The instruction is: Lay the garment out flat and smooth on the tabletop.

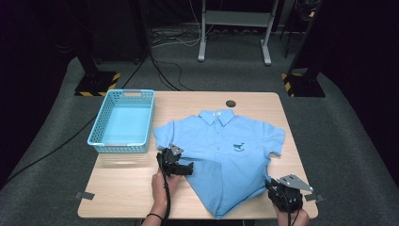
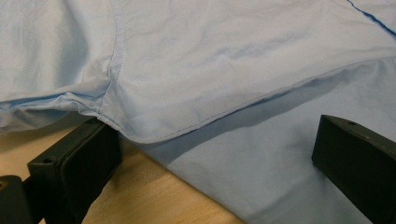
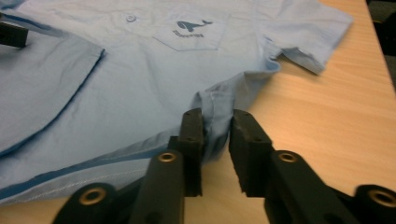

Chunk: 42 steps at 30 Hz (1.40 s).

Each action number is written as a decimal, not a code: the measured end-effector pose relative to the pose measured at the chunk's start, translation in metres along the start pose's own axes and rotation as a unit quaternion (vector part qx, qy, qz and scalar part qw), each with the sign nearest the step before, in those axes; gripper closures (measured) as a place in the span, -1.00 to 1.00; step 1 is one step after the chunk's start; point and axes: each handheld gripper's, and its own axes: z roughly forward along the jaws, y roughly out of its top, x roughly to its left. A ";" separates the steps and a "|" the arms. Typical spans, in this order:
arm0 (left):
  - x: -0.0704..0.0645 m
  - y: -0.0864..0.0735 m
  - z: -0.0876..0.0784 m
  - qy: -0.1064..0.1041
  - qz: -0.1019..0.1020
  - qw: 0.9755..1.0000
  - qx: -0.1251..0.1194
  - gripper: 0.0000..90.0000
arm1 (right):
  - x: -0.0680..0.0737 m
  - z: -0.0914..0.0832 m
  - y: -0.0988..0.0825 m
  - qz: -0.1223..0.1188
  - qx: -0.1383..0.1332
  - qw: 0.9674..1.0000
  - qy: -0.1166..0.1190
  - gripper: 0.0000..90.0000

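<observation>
- A light blue shirt lies front up near the middle of the wooden worktop, collar toward the far edge, short sleeves spread to either side.
- A small whale print sits on the chest pocket.
- The shirt's left side is folded over onto the front, so a diagonal fold runs down toward the near hem.
- The left tool rests at that folded edge, held by the person's left hand; in the left gripper view its jaws stand wide apart, one on the bare wood beside the cloth, the other over the fabric, with the doubled edge between them and unclamped.
- The right tool sits at the near right corner of the worktop, at the shirt's lower right side seam.
- Its jaws are slightly parted with a bunched ridge of the hem between them; the left pad touches the cloth, while a narrow gap shows on the other side, so the cloth is not pinched.
- A light blue plastic basket stands at the far left of the worktop, just beside the shirt's sleeve.
- A dark round grommet sits near the far edge, beyond the collar.
</observation>
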 end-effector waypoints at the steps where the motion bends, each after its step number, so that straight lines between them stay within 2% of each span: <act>1: 0.000 0.000 0.000 0.000 0.000 1.000 0.000 -0.99 | -0.004 -0.006 -0.003 0.004 -0.001 1.000 -0.004 0.55; 4: 0.000 0.000 0.001 0.000 0.000 1.000 -0.001 -0.99 | -0.013 -0.021 -0.008 0.014 -0.005 1.000 -0.018 0.37; 7: 0.000 0.000 0.000 0.000 0.001 1.000 -0.001 -0.99 | -0.020 -0.032 -0.011 0.025 -0.010 0.999 -0.020 0.14; 10: 0.000 0.000 0.000 0.000 0.002 1.000 0.000 -0.99 | -0.021 -0.031 -0.010 0.023 -0.009 1.000 -0.012 -0.09; 11: 0.000 0.000 0.000 0.000 0.002 1.000 0.000 -0.98 | -0.021 -0.031 -0.010 0.023 -0.009 1.000 -0.012 -0.09; 13: 0.000 0.000 0.000 0.000 0.001 1.000 0.000 -0.98 | -0.017 -0.019 -0.007 0.014 -0.002 1.000 -0.005 -0.29; 15: 0.000 0.000 0.000 0.000 0.001 1.000 0.000 -0.98 | -0.015 -0.013 -0.005 0.012 -0.001 1.000 0.001 -0.36; 16: 0.000 0.000 0.000 0.000 0.001 1.000 0.000 -0.99 | -0.010 -0.001 0.000 0.007 0.000 1.000 0.008 -0.53; 17: 0.000 0.000 0.000 0.000 0.001 1.000 0.000 -0.99 | -0.010 -0.001 0.000 0.007 0.000 1.000 0.008 -0.53; 19: 0.000 0.000 0.000 0.000 0.000 1.000 0.000 -0.99 | -0.006 0.010 0.006 0.000 0.000 1.000 0.012 -0.72; 20: 0.000 0.000 0.000 0.000 0.001 1.000 0.000 -0.99 | -0.002 0.026 0.013 -0.008 0.004 1.000 0.021 -0.76; 21: 0.000 0.000 0.000 0.000 0.001 1.000 0.000 -0.99 | -0.002 0.026 0.013 -0.008 0.004 1.000 0.021 -0.76; 22: 0.000 0.000 0.000 0.000 0.001 1.000 0.000 -0.98 | 0.002 0.041 0.019 -0.019 0.007 1.000 0.024 -0.81; 25: 0.000 0.000 0.000 0.000 0.001 1.000 0.000 -0.98 | 0.005 0.061 0.022 -0.036 0.013 0.999 0.022 -0.84; 28: 0.000 0.000 0.000 0.000 0.001 1.000 0.000 -0.98 | 0.002 0.073 0.019 -0.039 0.014 0.999 0.023 -0.86; 29: 0.000 0.000 0.000 0.000 0.001 1.000 0.000 -0.98 | -0.004 0.083 0.014 -0.040 0.022 0.999 0.011 -0.87; 35: 0.000 0.000 0.000 0.000 0.001 1.000 0.000 -0.98 | -0.021 0.095 -0.002 -0.033 0.038 0.999 -0.010 -0.88; 37: 0.000 0.000 0.000 0.000 0.001 1.000 -0.001 -0.98 | -0.024 0.097 -0.004 -0.020 0.039 0.999 -0.003 -0.90; 42: 0.000 0.000 0.000 -0.001 0.001 1.000 -0.001 -0.98 | -0.025 0.099 -0.004 -0.018 0.041 0.999 0.003 -0.94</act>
